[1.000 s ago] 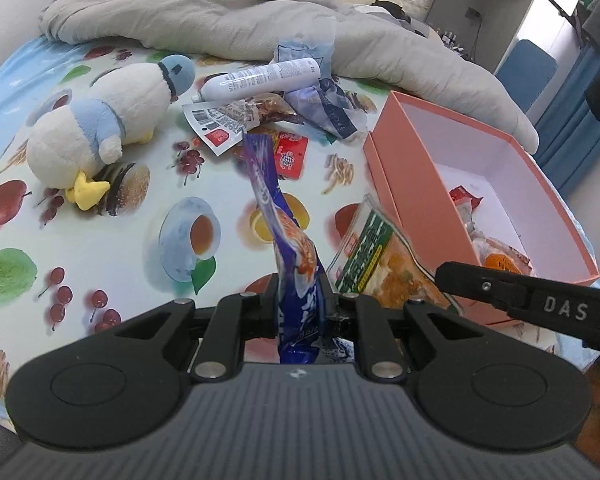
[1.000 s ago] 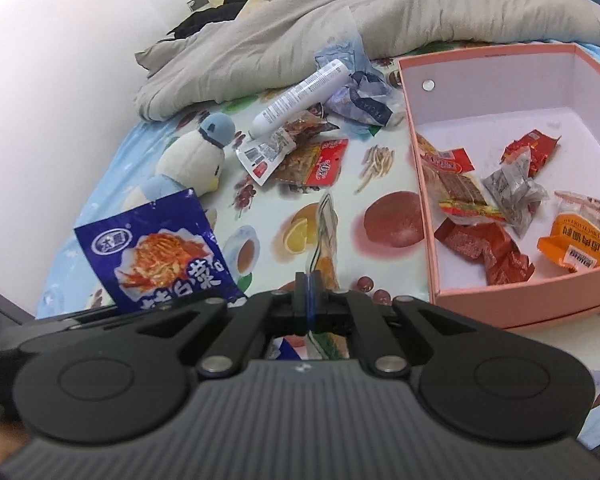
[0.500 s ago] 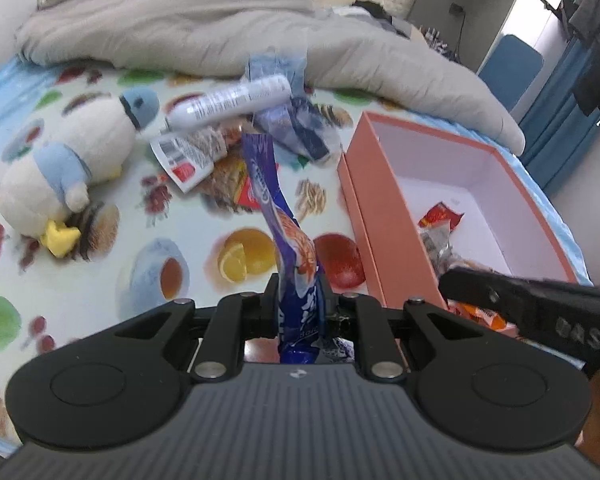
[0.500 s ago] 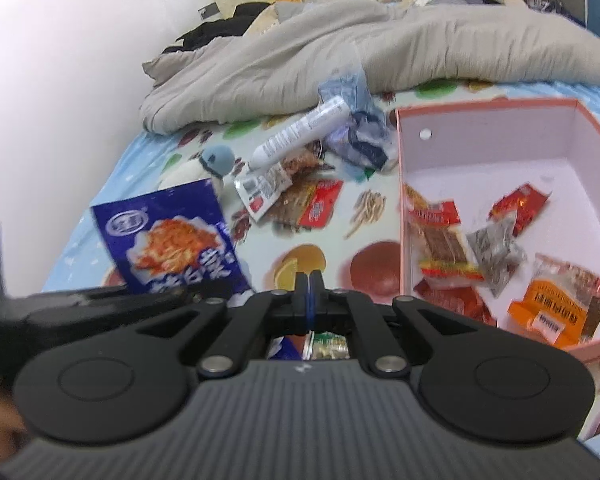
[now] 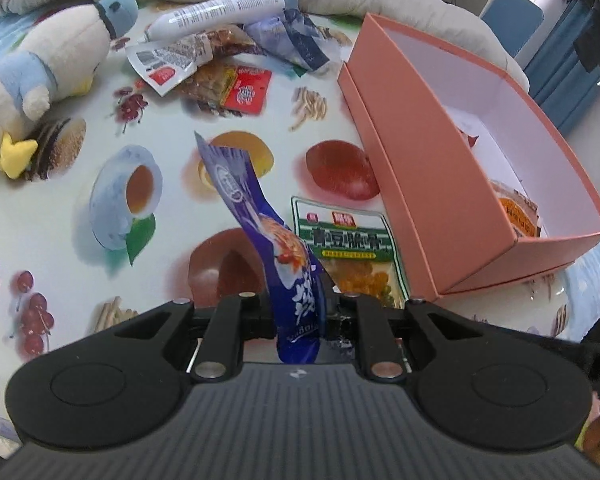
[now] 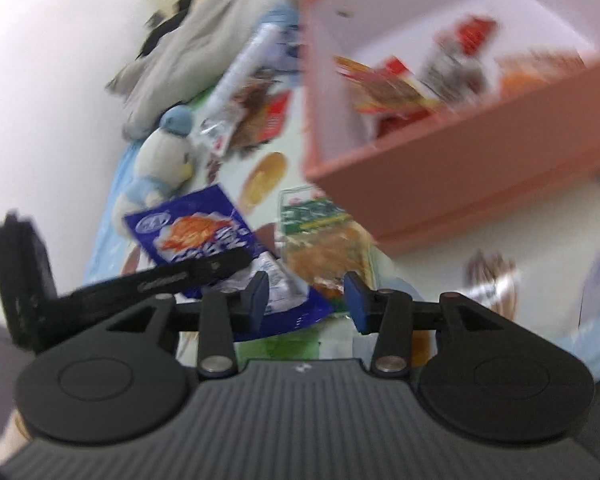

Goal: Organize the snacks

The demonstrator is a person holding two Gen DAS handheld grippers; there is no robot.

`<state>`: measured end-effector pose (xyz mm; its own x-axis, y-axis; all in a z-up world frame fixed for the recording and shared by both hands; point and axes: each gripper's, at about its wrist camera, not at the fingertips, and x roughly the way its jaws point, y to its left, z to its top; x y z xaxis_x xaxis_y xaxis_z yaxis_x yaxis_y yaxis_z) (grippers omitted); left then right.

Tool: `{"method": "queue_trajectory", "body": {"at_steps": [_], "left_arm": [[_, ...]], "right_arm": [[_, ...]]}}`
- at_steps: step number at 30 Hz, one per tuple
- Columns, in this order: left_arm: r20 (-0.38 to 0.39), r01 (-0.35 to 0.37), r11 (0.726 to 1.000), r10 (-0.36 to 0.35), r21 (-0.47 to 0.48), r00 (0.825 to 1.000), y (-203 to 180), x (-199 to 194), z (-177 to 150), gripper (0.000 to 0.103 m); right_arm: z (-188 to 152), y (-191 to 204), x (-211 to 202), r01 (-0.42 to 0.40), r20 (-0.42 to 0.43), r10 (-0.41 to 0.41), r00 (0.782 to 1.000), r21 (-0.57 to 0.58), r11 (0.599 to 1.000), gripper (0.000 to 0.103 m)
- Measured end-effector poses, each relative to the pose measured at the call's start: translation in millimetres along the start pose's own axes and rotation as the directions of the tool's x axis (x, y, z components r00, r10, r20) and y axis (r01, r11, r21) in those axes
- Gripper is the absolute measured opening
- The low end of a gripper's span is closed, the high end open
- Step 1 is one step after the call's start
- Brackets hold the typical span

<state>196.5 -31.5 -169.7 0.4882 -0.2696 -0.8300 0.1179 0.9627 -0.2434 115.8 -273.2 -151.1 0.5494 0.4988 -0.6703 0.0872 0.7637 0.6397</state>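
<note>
The left gripper (image 5: pixel 298 312) is clamped on a blue snack packet (image 5: pixel 276 252), held upright above the printed bedsheet (image 5: pixel 68 240). The right gripper (image 6: pixel 306 300) has its jaws spread with nothing between them. Just beyond lies a green snack packet (image 5: pixel 350 248), beside the pink box (image 5: pixel 428 184) holding other snacks. Farther off sit a plush penguin (image 5: pixel 44 64) and a white tube (image 5: pixel 220 10).

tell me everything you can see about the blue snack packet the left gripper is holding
The blue snack packet is a glossy plastic pouch, deep blue with white characters, a round white logo near its top and a picture of orange shredded food. The left gripper is shut on its lower end, so it stands up, leaning and slightly twisted, above the fruit-print sheet. It touches only the gripper. The right wrist view shows its printed front. It looks sealed.
</note>
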Motion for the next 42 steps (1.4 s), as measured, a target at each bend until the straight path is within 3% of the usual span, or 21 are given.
{"method": "queue_trajectory", "body": {"at_steps": [2,3,10,19,28,34,40,42], "left_arm": [[0.004,-0.010,1.000,0.010,0.016,1.000,-0.6,3.3,-4.1,0.021],[0.007,-0.012,1.000,0.012,0.021,1.000,-1.1,4.3,-6.3,0.021],[0.010,0.016,0.999,-0.015,-0.029,1.000,18.6,13.5,-22.9,0.022],[0.021,0.025,0.998,-0.024,-0.050,0.999,27.7,18.7,-36.2,0.023],[0.015,0.030,0.998,-0.029,-0.053,0.999,28.7,20.3,-35.6,0.023],[0.020,0.033,0.998,-0.032,-0.058,0.999,29.2,20.0,-35.8,0.023],[0.022,0.035,0.997,-0.034,-0.062,0.999,29.2,20.5,-37.0,0.023],[0.025,0.034,0.998,-0.033,-0.054,0.999,28.1,20.7,-37.9,0.023]], "right_arm": [[-1.2,-13.2,8.1,-0.011,0.006,0.011,1.000,0.047,0.999,0.061],[-2.0,-17.0,13.5,0.005,0.007,-0.006,1.000,0.042,0.999,0.061],[-6.0,-35.9,38.0,0.023,0.007,-0.024,1.000,0.070,0.997,0.060],[-0.9,-51.9,53.1,-0.089,0.018,0.088,0.996,0.152,0.984,0.058],[6.9,-49.1,62.2,-0.114,-0.031,0.117,0.993,0.091,0.989,0.059],[-1.1,-17.2,63.9,-0.006,-0.031,0.003,1.000,-0.095,0.995,0.061],[-6.8,6.7,68.8,0.124,-0.024,-0.134,0.991,-0.242,0.962,0.059],[-10.9,16.1,71.8,0.181,-0.010,-0.194,0.981,-0.314,0.932,0.051]]}}
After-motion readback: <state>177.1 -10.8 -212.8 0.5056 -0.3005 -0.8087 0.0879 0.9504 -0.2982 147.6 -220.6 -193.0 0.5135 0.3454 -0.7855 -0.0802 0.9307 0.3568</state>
